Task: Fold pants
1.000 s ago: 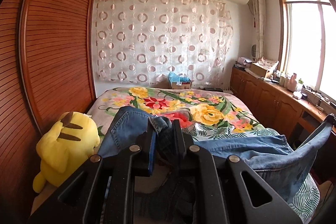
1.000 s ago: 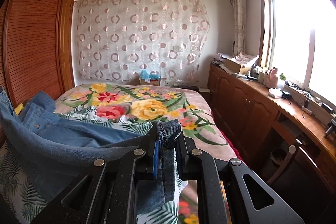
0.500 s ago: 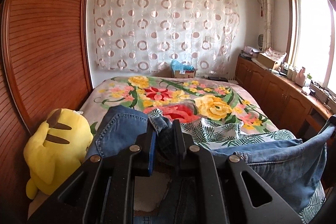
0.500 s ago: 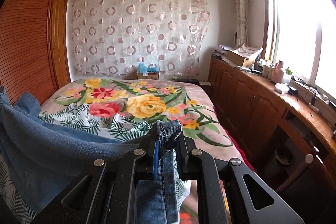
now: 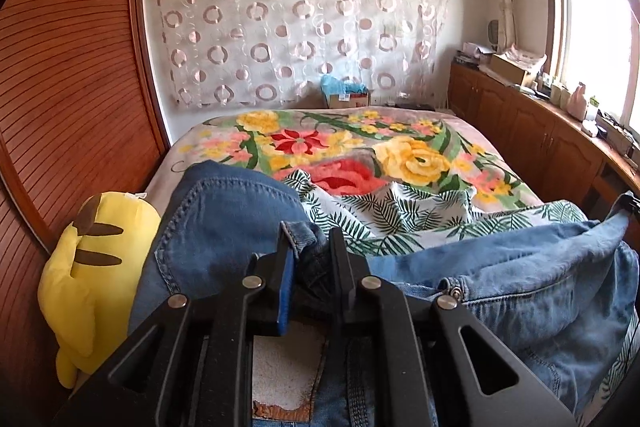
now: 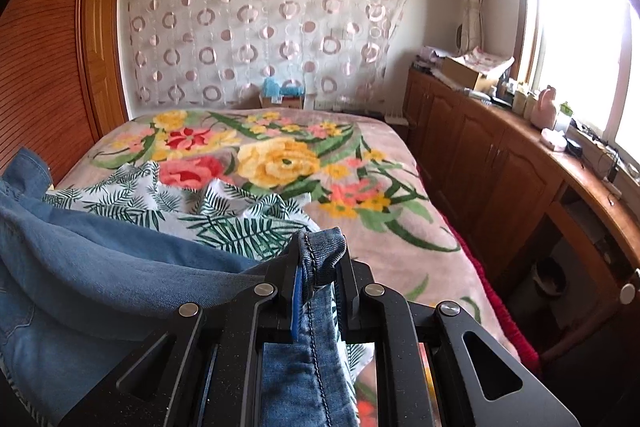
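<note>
Presently, the left gripper [image 5: 310, 247] is clamped tight on a bunched fold of the blue denim pants [image 5: 500, 279], its jaws nearly closed with cloth pinched between them. The right gripper [image 6: 320, 255] is likewise closed on a hemmed edge of the pants [image 6: 100, 267], which hang below its jaws. The garment is held up between the two grippers at the near end of the bed [image 6: 380, 227], above a leaf-print sheet [image 5: 400, 215] and floral blanket [image 5: 416, 159]. A yellow plush toy [image 5: 92, 267] sits at near left beside the wooden wardrobe [image 5: 68, 87].
</note>
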Demonstrator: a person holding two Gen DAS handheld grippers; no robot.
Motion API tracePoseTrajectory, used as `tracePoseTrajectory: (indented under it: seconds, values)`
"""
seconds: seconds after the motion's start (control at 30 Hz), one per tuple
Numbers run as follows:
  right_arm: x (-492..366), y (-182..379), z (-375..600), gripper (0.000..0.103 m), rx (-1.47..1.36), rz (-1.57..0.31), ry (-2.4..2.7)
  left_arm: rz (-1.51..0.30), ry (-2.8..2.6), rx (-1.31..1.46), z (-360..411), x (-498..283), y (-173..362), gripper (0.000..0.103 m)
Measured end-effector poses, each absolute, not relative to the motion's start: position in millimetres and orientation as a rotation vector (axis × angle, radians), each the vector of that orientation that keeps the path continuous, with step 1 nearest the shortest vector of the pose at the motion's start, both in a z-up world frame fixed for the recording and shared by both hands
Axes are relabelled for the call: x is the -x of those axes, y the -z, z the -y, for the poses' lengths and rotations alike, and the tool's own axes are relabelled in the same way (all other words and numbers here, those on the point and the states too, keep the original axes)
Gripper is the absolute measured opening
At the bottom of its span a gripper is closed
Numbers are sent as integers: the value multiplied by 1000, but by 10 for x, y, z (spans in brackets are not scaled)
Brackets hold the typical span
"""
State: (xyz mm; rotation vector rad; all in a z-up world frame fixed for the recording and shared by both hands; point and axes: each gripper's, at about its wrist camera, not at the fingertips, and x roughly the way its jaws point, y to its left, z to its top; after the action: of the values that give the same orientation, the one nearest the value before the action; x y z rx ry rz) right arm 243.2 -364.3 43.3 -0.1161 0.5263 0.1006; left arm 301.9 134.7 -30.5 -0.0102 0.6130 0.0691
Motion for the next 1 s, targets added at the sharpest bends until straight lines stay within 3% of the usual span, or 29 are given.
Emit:
tracePoseTrajectory:
  seconds: [0.1, 0.23, 0.5, 0.57, 0.77, 0.83, 0.9, 1.0]
  values:
    - [-2434, -470, 3650, 13, 116, -538, -99, -615, -58, 5, -1343, -2994, 327, 23]
    - [-2420, -489, 3635, 13, 124, -541, -96, -609, -58, 7, -1360, -2959, 320, 46]
    - [-2398, -493, 3663, 13, 116, -546, -95, -648, -39, 26, -1400, -2901, 358, 57]
    - [-2415, -483, 3643, 13, 117, -542, -94, -648, -22, 36, -1409, -2858, 353, 86]
    - [-2445, -486, 3610, 14, 122, -550, -93, -628, -15, 40, -1403, -2720, 282, 86]
    - [-2443, -503, 3608, 20, 125, -545, -82, -630, -4, 39, -1389, -2677, 273, 86]
    - [-2439, -518, 3602, 34, 123, -535, -63, -632, 11, 47, -1389, -2659, 275, 86]
    - [-2405, -531, 3569, 42, 116, -527, -67, -637, 36, 56, -1345, -2593, 301, 86]
